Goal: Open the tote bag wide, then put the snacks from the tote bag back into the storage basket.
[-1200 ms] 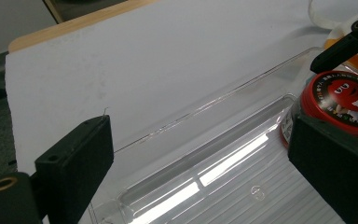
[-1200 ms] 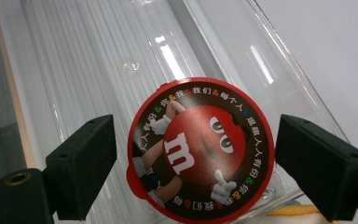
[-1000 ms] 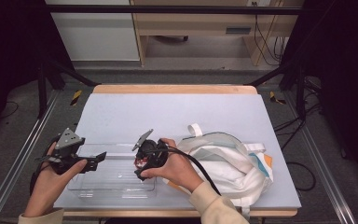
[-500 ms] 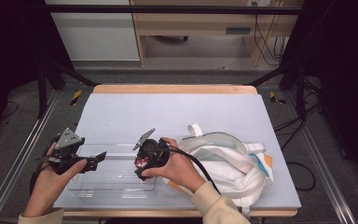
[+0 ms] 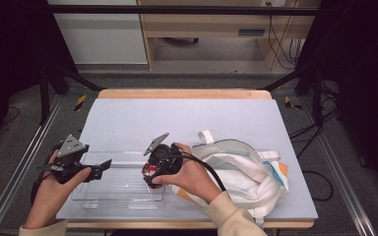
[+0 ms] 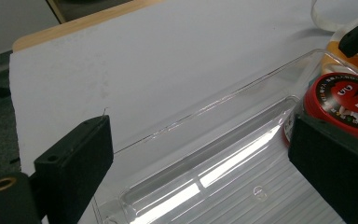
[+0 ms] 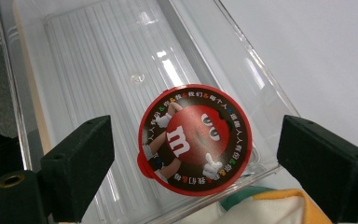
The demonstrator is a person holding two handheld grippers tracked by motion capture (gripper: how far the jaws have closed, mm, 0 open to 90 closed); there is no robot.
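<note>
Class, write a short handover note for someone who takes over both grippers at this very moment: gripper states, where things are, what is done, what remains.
Left gripper: open, at the clear tray's left end, holding nothing.
Right gripper: open, jaws either side of the red M&M's tub, not gripping it.
The tub stands in the tray's right end, lid up. The white cloth bag lies right of the tray.
Done: tub is in the tray.
Left: probably withdraw the right gripper; check the bag for more items.

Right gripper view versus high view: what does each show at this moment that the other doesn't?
Only the right gripper view makes the red candy cup lid's printed cartoon character readable, with its open black jaws apart on either side. Only the high view takes in both hands, the left gripper, the wooden table edge and the floor beyond. Both share the clear plastic tray and the white cloth bag.
</note>
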